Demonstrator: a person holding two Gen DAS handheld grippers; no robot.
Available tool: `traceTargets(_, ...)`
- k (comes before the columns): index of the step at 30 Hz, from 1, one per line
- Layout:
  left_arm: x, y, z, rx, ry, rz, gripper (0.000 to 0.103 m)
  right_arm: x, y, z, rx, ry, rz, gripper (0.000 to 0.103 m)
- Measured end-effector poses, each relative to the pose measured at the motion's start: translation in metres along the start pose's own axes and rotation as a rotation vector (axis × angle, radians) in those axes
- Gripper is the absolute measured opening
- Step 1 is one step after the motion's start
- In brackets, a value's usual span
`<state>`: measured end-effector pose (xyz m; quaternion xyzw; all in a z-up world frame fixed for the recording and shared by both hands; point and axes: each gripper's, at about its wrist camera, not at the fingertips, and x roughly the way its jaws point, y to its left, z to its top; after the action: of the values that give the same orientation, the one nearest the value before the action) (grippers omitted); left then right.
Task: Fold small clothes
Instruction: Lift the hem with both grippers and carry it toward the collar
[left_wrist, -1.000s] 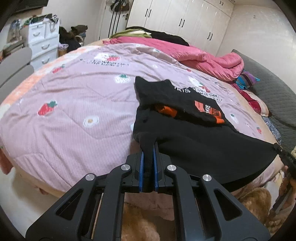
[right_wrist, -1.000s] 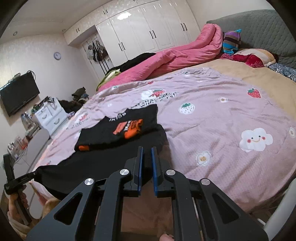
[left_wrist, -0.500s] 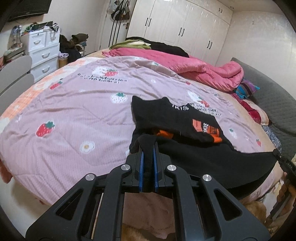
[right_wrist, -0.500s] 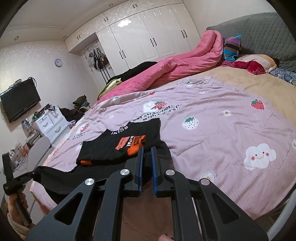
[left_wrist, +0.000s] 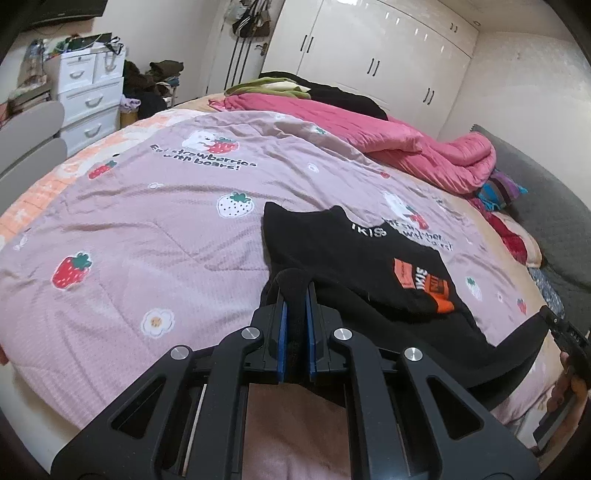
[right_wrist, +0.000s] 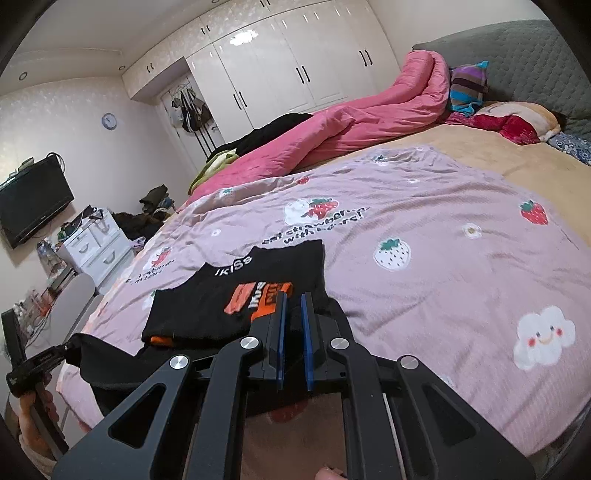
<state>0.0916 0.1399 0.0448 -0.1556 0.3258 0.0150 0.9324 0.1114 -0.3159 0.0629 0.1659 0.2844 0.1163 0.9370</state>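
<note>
A small black shirt (left_wrist: 351, 251) with an orange print and white lettering lies on the pink strawberry bedspread (left_wrist: 147, 221), its sides folded in. My left gripper (left_wrist: 294, 291) is shut on a bunched corner of the shirt's near hem. In the right wrist view my right gripper (right_wrist: 291, 306) is shut on the other hem corner of the shirt (right_wrist: 221, 295), just over the orange print. The hem hangs stretched between both grippers, raised off the bed. Each view shows the other gripper at its edge: the right gripper (left_wrist: 565, 328) and the left gripper (right_wrist: 40, 363).
A rolled pink duvet (left_wrist: 406, 147) lies along the far side of the bed, with pillows (right_wrist: 517, 122) and a grey headboard (right_wrist: 517, 62) to the right. White drawers (left_wrist: 88, 99) and a grey chair back (left_wrist: 33, 133) stand left of the bed.
Both grippers have carried the hem forward and a little up, over the shirt's lower part toward the print. Both stay shut on the fabric.
</note>
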Motion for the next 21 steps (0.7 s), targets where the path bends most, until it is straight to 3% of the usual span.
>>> traceTargets(21, 0.066, 0.019, 0.064, -0.106, -0.056, 0.012, 0.003, 0.086, 0.016, 0.076, 0.035, -0.079, 0.013, 0.007)
